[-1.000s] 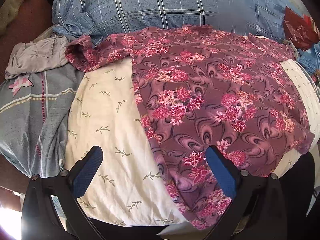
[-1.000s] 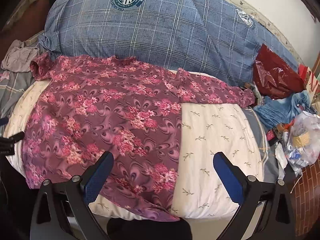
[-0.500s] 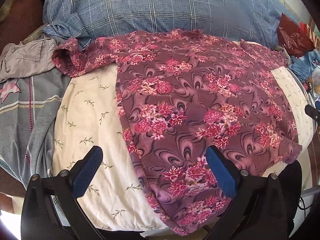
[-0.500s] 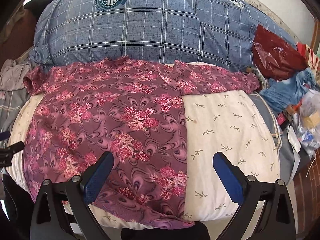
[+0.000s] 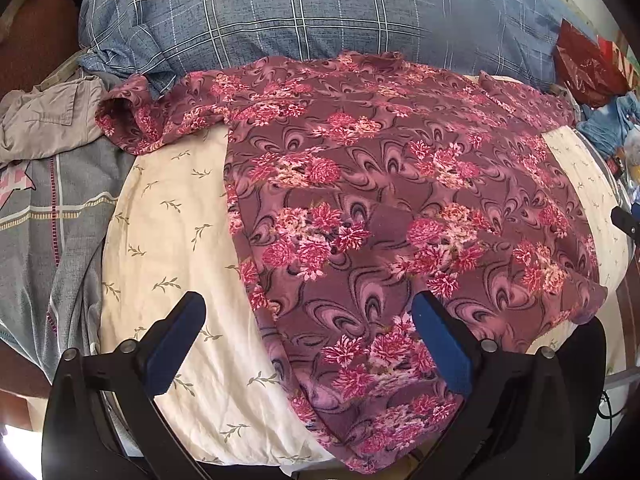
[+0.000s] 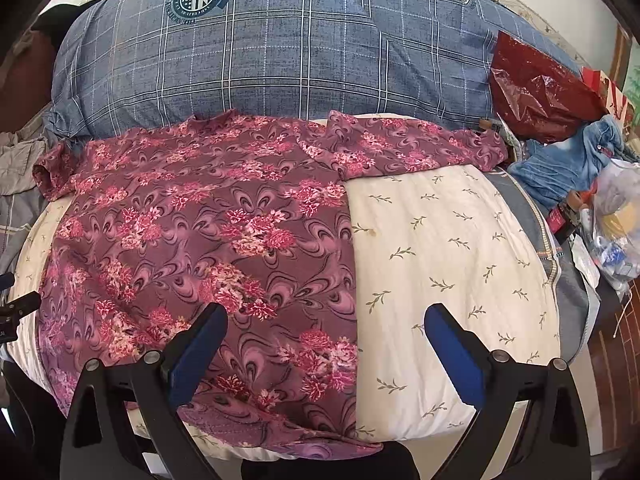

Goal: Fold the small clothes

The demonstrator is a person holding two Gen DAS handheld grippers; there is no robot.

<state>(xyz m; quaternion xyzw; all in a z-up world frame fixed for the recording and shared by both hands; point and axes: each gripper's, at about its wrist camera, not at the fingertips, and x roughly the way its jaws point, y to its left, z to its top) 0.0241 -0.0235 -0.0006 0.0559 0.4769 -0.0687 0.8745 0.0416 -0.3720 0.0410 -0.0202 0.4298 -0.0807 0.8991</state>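
On cream pillow (image 6: 452, 264), floral shirt (image 5: 400, 208) spread flat, both jaws apart

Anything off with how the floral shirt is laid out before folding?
Mostly flat. The floral shirt has one sleeve bunched and curled against the blue plaid pillow, while the other sleeve lies flat. Both grippers are open, holding nothing.

Left tongs (image 5: 306, 340) pulled back and swung right over last second: floral shirt (image 5: 392, 216) now more centred in left view, both sleeves visible, blue plaid pillow (image 5: 280, 12) fills more of top. Right tongs (image 6: 326, 344) shifted too: shirt sits lower in right view, pillow larger above it. Tip of right tongs newly visible at right edge of left view.
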